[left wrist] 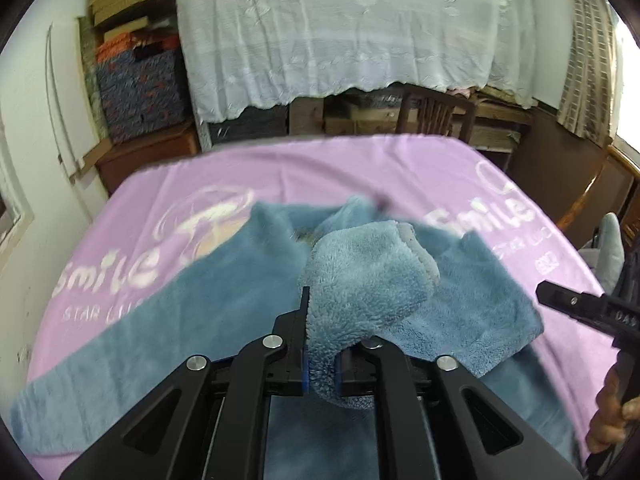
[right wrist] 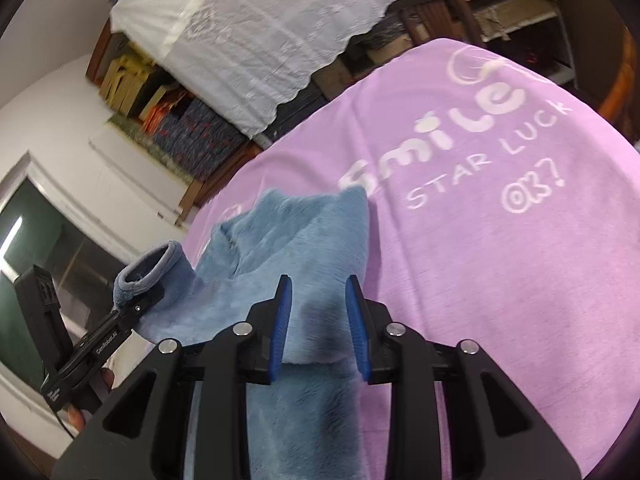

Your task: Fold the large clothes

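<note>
Blue fleece, one garment [left wrist: 224,292], lies spread across the one lilac blanket [left wrist: 360,168] printed twice with "Smile STAR LUCK", covering the worktop. The left claw [left wrist: 320,344] is clenched on one sleeve cuff [left wrist: 372,276], lifted and bunched above the rest of the fabric; from the right wrist view the cuff's opening [right wrist: 154,266] shows round. The right claw [right wrist: 318,316] is released, its two blue pads [right wrist: 280,328] parted over the garment's edge, gripping nothing. One white lace cloth [left wrist: 352,28] hangs behind.
</note>
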A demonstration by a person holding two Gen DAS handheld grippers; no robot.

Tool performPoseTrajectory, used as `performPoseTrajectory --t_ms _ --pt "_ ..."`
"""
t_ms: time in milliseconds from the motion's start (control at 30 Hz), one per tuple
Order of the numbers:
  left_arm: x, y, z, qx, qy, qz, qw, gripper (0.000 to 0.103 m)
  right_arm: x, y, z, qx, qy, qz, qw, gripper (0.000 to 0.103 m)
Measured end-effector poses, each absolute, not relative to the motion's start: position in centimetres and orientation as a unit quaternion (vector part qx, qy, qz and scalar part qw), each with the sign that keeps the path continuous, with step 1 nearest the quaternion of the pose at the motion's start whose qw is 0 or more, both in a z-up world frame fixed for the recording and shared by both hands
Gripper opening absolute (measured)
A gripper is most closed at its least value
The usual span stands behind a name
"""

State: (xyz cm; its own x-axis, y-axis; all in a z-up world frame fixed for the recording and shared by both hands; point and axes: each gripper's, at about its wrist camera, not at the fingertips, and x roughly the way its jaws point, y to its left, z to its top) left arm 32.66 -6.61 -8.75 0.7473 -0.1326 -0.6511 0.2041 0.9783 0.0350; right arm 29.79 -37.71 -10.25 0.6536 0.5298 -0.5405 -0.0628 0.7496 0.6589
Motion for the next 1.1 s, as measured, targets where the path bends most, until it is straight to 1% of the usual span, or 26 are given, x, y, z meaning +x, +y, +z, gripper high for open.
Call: performPoseTrajectory --t_ms 33,67,100,167,300,400,467,533,600,733,767,800,833,867,933,967,1100 --pt "32.7 -6.0 -9.4 0.049 0.355 -0.085 0.93 0.044 29.9 -37.2 -10.4 0.296 0.386 0.175 0.856 0.028" --pt "32.6 -5.4 -9.9 0.045 0.36 -0.073 0.929 0.071 30.2 -36.4 -10.8 0.272 0.404 0.168 0.857 0.028" --pt "32.5 -4.9 -10.1 0.04 0.356 -0.061 0.932 0.077 30.5 -35.9 -11.3 0.254 0.421 0.156 0.857 0.027" --pt "32.3 -3.5 -10.4 0.029 0.351 -0.046 0.935 0.077 31.1 -35.6 -12.4 0.235 0.443 0.128 0.856 0.021" --pt "32.7 -0.4 -10.7 -0.016 0.368 -0.029 0.929 0.077 31.3 -36.5 -12.9 0.246 0.449 0.117 0.851 0.019" --pt "32.8 1.1 -11.0 -0.035 0.372 -0.021 0.927 0.077 31.3 -37.1 -13.1 0.247 0.449 0.099 0.853 0.019" --pt "32.8 2.2 -11.5 -0.053 0.382 -0.022 0.922 0.077 31.4 -37.6 -13.5 0.258 0.452 0.09 0.849 0.024" --pt "33.2 2.9 -12.5 -0.062 0.402 -0.023 0.913 0.077 31.3 -37.8 -13.6 0.263 0.453 0.092 0.847 0.024" --pt "33.3 3.0 -13.1 -0.068 0.418 -0.035 0.905 0.076 31.1 -37.6 -13.1 0.259 0.446 0.092 0.852 0.024" --pt "33.0 2.9 -13.1 -0.069 0.423 -0.058 0.902 0.076 30.3 -37.9 -10.2 0.252 0.388 0.088 0.882 0.026" --pt "33.0 2.7 -13.2 -0.068 0.425 -0.063 0.9 0.076 30.6 -37.9 -9.8 0.254 0.384 0.094 0.883 0.026" --pt "33.0 2.4 -13.3 -0.064 0.428 -0.068 0.899 0.074 31.1 -37.7 -9.6 0.258 0.385 0.104 0.88 0.026" --pt "33.2 1.9 -13.4 -0.055 0.431 -0.074 0.898 0.058 31.6 -37.4 -9.4 0.26 0.389 0.112 0.877 0.026" --pt "33.4 1.5 -13.6 -0.047 0.434 -0.083 0.896 0.036 32.5 -36.8 -9.4 0.258 0.398 0.121 0.872 0.026" --pt "33.9 0.7 -13.7 -0.029 0.435 -0.091 0.895 0.017 34.0 -35.5 -9.3 0.246 0.411 0.132 0.868 0.024" --pt "34.1 0.3 -13.4 -0.014 0.427 -0.086 0.9 0.012 34.9 -34.7 -9.4 0.238 0.419 0.136 0.866 0.024" --pt "34.7 -0.2 -11.4 0.014 0.384 -0.062 0.921 0.011 36.9 -34.2 -11.1 0.24 0.442 0.121 0.856 0.022"
